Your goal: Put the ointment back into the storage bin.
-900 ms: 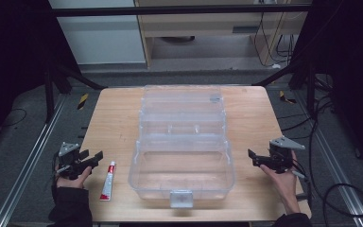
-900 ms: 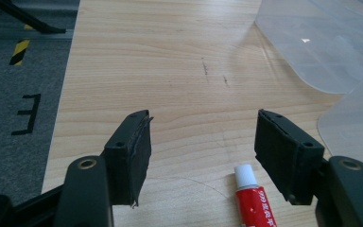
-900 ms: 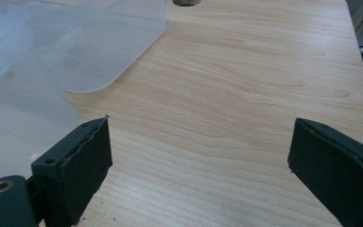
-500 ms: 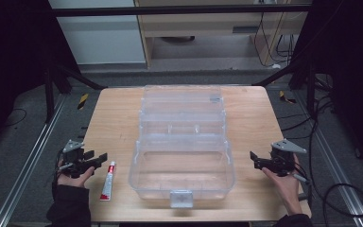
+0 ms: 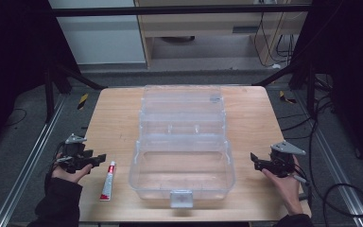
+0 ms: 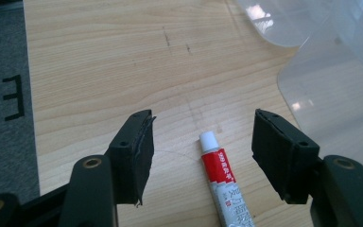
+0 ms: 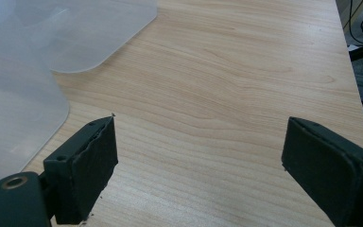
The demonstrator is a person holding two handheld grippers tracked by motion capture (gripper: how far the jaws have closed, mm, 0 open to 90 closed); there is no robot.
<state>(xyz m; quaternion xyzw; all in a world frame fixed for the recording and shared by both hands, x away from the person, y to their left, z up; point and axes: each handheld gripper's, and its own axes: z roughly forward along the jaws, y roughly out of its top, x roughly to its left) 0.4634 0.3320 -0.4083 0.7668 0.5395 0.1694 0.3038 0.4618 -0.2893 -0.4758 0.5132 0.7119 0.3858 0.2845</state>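
The left gripper (image 5: pixel 94 159) hangs over the table's left edge, at about eight o'clock from the clear plastic box (image 5: pixel 182 142). Its jaws are spread wide and pinch nothing. In the left gripper view (image 6: pixel 201 151) the white cap of the glue tube (image 6: pixel 220 182) lies on the wood between the two pads, touching neither — the tube runs back toward the camera, its red band just behind the cap. From above, the glue tube (image 5: pixel 108 180) lies flat at five o'clock from that gripper, just beside the box's left wall but apart from it.

The right gripper (image 5: pixel 256 161) sits at four o'clock from the box, near the table's right edge, its jaws likewise parted and empty. Between its pads (image 7: pixel 94 170) shows bare wooden table (image 7: pixel 227 94), with the frosted corner of the box at ten o'clock.

The box stands open in the middle of the table, latch toward the person.
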